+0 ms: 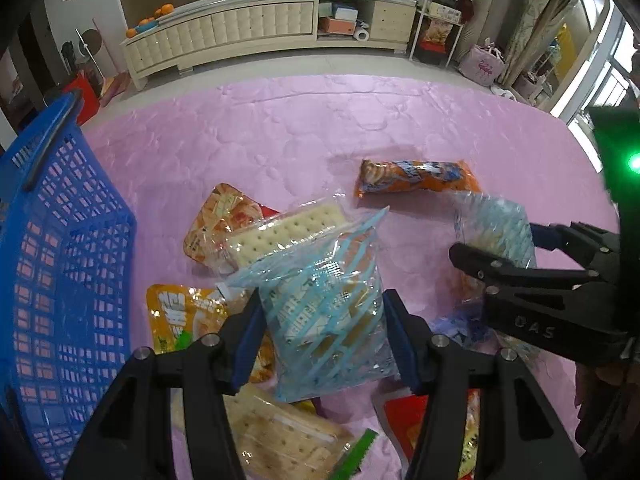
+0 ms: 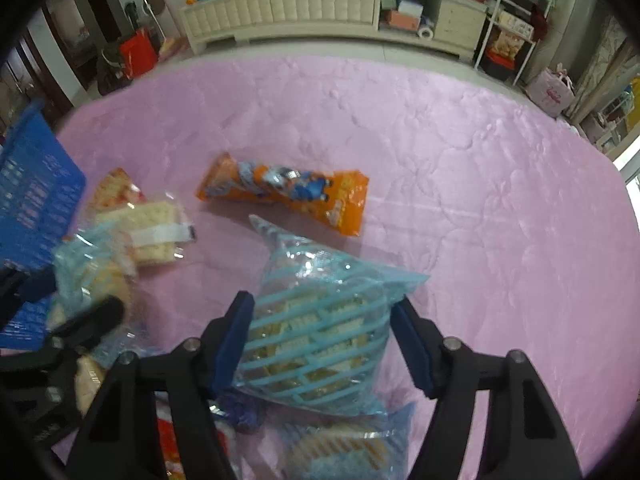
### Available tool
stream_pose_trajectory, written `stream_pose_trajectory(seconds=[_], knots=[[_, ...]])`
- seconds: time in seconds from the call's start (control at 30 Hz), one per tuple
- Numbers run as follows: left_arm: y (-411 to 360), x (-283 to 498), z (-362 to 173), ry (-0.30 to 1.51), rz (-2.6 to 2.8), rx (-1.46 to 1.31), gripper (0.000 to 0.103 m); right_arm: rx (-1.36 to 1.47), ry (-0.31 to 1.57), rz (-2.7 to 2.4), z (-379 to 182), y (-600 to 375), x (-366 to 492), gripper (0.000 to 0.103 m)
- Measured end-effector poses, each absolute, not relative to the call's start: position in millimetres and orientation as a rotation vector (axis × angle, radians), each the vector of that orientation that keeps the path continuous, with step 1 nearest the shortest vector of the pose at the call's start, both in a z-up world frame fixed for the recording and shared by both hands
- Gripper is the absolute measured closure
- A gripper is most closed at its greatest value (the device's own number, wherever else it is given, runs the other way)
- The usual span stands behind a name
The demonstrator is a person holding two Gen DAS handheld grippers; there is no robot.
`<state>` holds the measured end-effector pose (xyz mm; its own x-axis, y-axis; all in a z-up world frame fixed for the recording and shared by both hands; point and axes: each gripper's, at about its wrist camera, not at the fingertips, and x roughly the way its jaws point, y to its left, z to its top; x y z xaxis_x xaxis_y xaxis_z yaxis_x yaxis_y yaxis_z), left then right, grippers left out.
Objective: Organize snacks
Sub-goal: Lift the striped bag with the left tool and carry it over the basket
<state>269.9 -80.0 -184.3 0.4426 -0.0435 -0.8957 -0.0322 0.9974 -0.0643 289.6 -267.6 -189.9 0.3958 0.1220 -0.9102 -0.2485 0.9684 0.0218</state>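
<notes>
Snack bags: my left gripper (image 1: 322, 338) clamps blue-striped bag (image 1: 328, 320), long axis pointing away. My right gripper (image 2: 320, 344) clamps lattice bag (image 2: 320, 332), tip pointing up-left.

Home living room: long cream cabinet (image 1: 264, 36) with oranges (image 1: 163, 11), cluttered shelf rack (image 1: 440, 16), curtains (image 1: 532, 28), pink quilt (image 1: 280, 128).
</notes>
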Motion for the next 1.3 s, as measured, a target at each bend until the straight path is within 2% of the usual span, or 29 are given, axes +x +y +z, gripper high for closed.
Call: stream_pose_trajectory(seconds=[0.57, 1.07, 1.3], knots=[[-70.9, 191.9, -89.2, 0.95, -0.051, -0.035, 0.049, -0.112, 0.957, 0.282, -79.4, -247.7, 200.9, 0.03], [5.9, 116.1, -17.9, 0.833, -0.033, -0.006, 0.048, -0.082, 0.876, 0.399, -27.0, -189.2, 156.6, 0.03], [53.5, 109.4, 1.9, 0.816, 0.001, -0.011, 0.048, -0.111, 0.875, 0.453, -12.1, -147.7, 156.3, 0.03]])
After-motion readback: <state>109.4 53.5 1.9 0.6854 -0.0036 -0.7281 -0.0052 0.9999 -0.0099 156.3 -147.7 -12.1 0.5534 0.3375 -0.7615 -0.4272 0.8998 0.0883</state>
